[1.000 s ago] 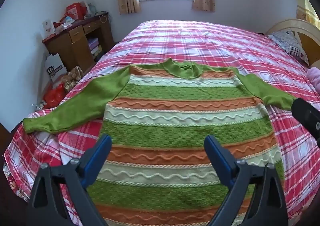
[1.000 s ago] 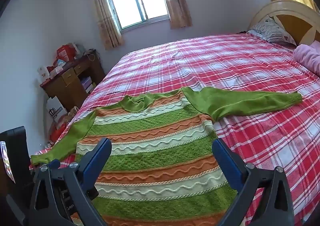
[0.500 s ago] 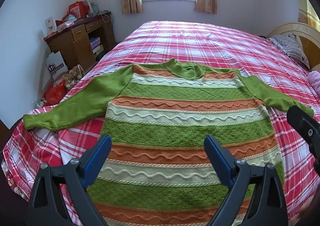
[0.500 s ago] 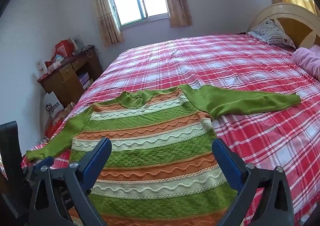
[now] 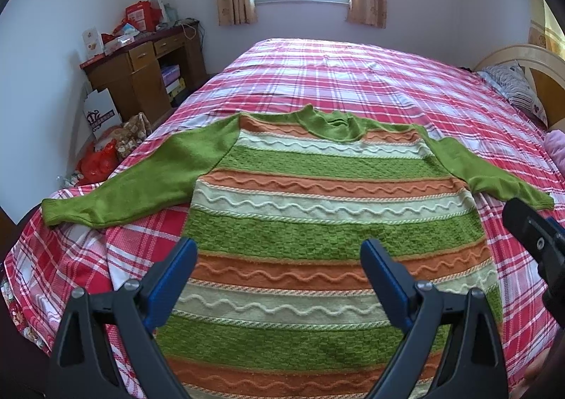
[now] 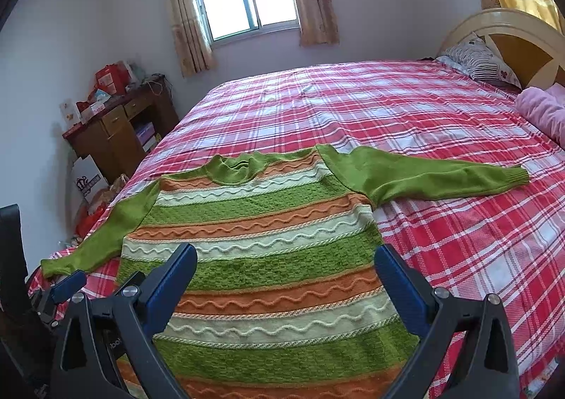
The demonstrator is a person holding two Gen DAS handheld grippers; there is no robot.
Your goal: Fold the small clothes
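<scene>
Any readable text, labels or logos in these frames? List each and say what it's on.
None can be read in full.
White paper bag beside the desk: dark crown logo with a text band, too blurred to read.
Red boxes on the desk: print too small to read.
White carton on the desk: picture and print, unreadable.
Left tool body, in the right wrist view: small pale lettering, inverted, not reliably legible.

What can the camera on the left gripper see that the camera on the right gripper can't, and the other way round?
Only the left wrist view shows the sweater's left sleeve whole, unblocked to its cuff, and part of the right gripper's black body at its edge.

Only the right wrist view shows the right sleeve laid out fully, the pink bedding, and more of the cream headboard.

Both show the green, orange and cream striped knitted sweater flat on the red plaid bed, the wooden desk, the window, and open jaws holding nothing.
</scene>
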